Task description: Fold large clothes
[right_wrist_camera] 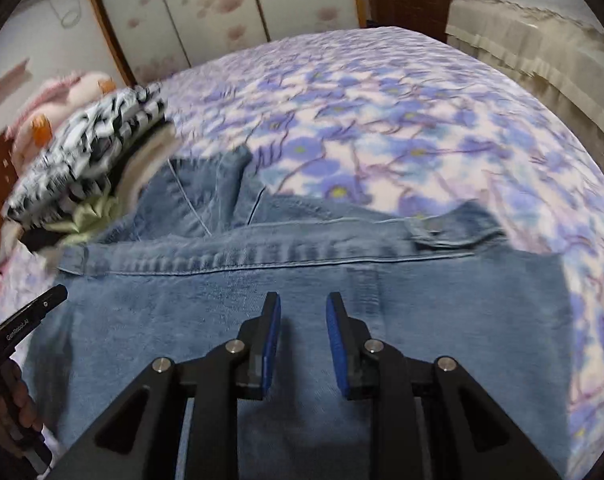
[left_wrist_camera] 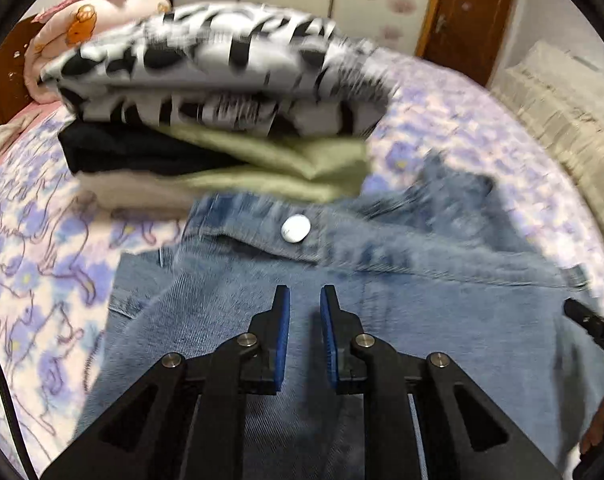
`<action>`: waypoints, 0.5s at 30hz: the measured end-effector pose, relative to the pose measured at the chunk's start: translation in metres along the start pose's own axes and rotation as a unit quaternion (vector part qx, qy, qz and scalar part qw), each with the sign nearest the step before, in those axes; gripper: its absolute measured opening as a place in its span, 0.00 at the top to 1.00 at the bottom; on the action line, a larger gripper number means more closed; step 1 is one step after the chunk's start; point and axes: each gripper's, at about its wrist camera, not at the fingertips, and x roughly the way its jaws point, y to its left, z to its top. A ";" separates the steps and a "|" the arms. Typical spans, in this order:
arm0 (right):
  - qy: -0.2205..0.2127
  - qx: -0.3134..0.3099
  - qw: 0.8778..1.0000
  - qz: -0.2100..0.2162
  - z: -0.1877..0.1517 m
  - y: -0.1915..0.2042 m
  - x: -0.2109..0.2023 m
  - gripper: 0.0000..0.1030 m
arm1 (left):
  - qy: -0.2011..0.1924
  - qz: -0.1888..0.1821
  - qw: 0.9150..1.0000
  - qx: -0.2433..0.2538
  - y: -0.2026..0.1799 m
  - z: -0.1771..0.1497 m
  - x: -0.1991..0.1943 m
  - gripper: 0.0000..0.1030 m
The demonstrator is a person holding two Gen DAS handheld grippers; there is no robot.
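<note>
A pair of light blue denim jeans (left_wrist_camera: 381, 320) lies spread flat on the bed, over a fleece bedspread printed with purple and blue flowers (right_wrist_camera: 401, 120). The waistband runs crosswise in front of both tools, and its round white metal button (left_wrist_camera: 296, 229) faces up near the left end.

The left gripper (left_wrist_camera: 305, 304) hangs just above the denim below the waistband. Its two black fingers with blue pads (left_wrist_camera: 284, 332) stand apart with a narrow gap between them, and only the cloth beneath shows through that gap; nothing is pinched. The right gripper (right_wrist_camera: 303, 312) hovers over the same stretch of denim, further toward the belt-loop end of the waistband, its blue-padded fingers likewise parted and holding nothing. Whether either set of tips touches the fabric, I cannot tell.

Each tool shows at the edge of the other's view, so the two are side by side over the jeans.

Just beyond the waistband, at the left, sits a stack of folded clothes (left_wrist_camera: 206, 120): a black-and-white patterned fleece garment (left_wrist_camera: 222, 64) on top, then black, olive-green and beige pieces beneath it. The jeans' upper edge reaches the foot of this stack. Behind the stack lies a pink blanket with orange cartoon figures (left_wrist_camera: 78, 28). Pale sliding wardrobe panels with faint pink blossoms (right_wrist_camera: 222, 0) and a brown wooden door (left_wrist_camera: 469, 12) close off the far wall. Both views are blurred.
</note>
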 end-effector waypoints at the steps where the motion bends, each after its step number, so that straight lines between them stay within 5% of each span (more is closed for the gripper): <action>1: 0.010 -0.003 1.000 -0.015 0.000 0.000 0.013 0.77 | 0.013 0.009 1.000 -0.005 0.004 -0.003 0.011 0.87; 9: -0.012 0.042 0.992 -0.118 -0.004 -0.091 0.004 0.88 | 0.008 0.016 1.000 -0.017 0.055 -0.009 0.015 0.87; 12: -0.008 0.076 0.993 -0.092 -0.008 -0.122 -0.012 0.90 | 0.016 0.013 0.999 -0.027 0.063 -0.008 0.010 0.87; 15: -0.003 0.077 0.991 -0.106 -0.011 -0.118 -0.031 0.86 | 0.028 0.026 0.999 -0.034 0.062 -0.007 -0.003 0.75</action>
